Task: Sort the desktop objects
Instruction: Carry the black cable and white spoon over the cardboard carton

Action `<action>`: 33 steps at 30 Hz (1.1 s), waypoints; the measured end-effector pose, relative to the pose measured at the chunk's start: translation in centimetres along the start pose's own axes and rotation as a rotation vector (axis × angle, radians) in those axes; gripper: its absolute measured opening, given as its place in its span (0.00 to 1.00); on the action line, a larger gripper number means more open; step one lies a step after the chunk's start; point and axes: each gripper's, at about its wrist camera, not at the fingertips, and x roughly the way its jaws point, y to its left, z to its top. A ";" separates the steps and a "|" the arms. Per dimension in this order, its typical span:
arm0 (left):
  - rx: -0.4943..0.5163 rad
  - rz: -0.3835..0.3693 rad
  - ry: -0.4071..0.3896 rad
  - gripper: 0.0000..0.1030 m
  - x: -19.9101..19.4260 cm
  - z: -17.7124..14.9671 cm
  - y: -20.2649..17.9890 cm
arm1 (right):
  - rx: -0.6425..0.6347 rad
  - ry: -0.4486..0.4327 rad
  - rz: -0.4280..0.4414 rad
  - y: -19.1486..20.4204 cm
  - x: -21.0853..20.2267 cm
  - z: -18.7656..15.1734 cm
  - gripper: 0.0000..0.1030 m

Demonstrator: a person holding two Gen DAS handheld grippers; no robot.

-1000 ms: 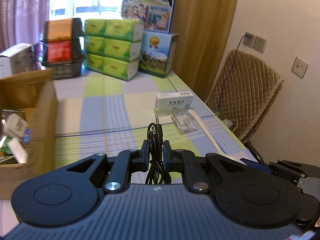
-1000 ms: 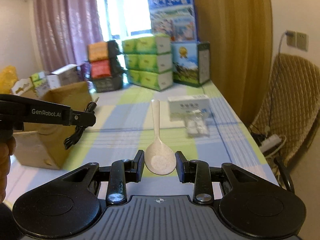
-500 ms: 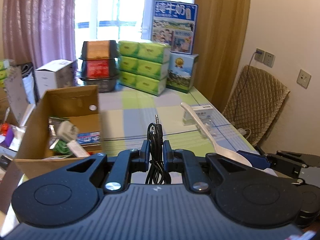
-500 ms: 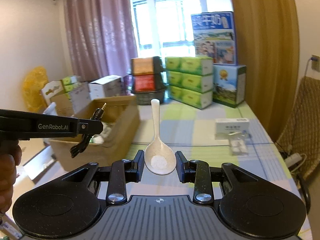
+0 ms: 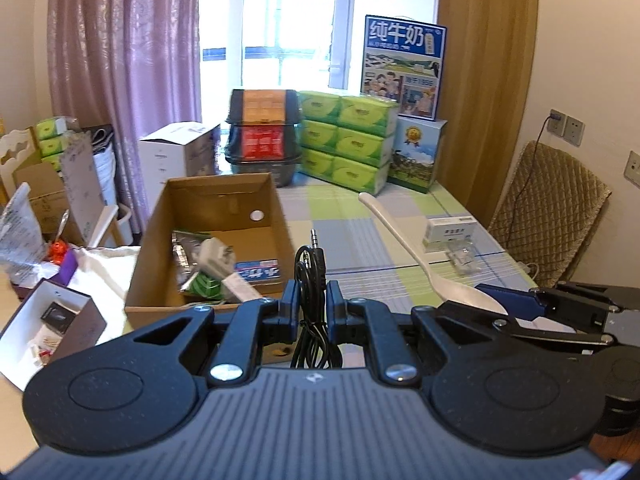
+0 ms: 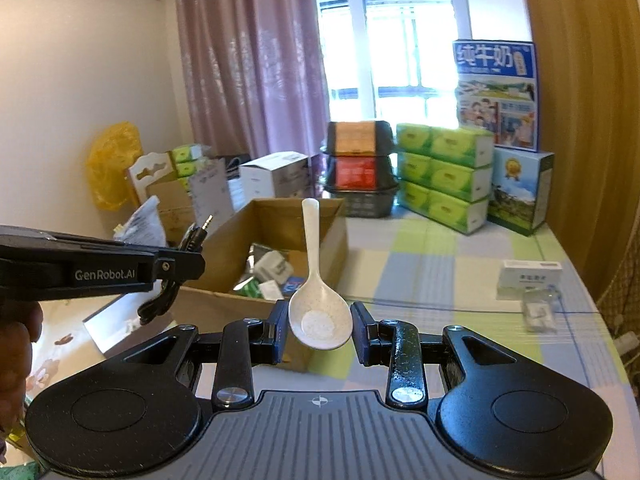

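The left gripper (image 5: pixel 307 304) is clamped narrowly on a coiled black cable (image 5: pixel 310 280), its loops hanging down between the fingers. The cable's audio plug (image 5: pixel 314 240) sticks up and forward above the fingertips, so the bundle's long axis runs roughly upright, tilted a little away from the camera. In the right wrist view the same gripper (image 6: pixel 188 258) comes in from the left edge, and the plug (image 6: pixel 207 223) points up and to the right, with a loop drooping below.

The right gripper (image 6: pixel 320 330) grips a white spoon (image 6: pixel 316 280) by the sides of its bowl (image 6: pixel 320 318). The bowl faces up toward the camera and the handle runs straight forward and upward, away from the gripper, its tip over the far wall of the box in that view. From the left wrist view the spoon (image 5: pixel 412 248) lies on a diagonal, handle end to the upper left and bowl to the lower right, where it meets the right gripper (image 5: pixel 516 312).

Both held things are in the air above the near part of the table (image 6: pixel 440 264), which has a green, blue and cream checked cloth. An open cardboard box (image 5: pixel 156 240) stands on the table's left side, ahead of the left gripper, already holding a white adapter (image 5: pixel 214 256) and some small packets. On the right side of the table lie a small white carton (image 5: pixel 450 232) and a clear packet (image 5: pixel 462 258) just in front of it.
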 end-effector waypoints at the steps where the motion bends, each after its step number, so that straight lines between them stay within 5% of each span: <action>1: -0.001 0.006 0.001 0.10 -0.2 -0.1 0.4 | -0.003 0.002 0.004 0.3 0.1 -0.1 0.29; 16: -0.030 0.058 0.026 0.10 -0.2 0.1 5.3 | -0.034 0.011 0.051 2.8 2.1 0.5 0.29; 33: -0.055 0.090 0.113 0.10 7.1 3.8 10.7 | -0.012 0.071 0.109 3.6 11.8 3.7 0.29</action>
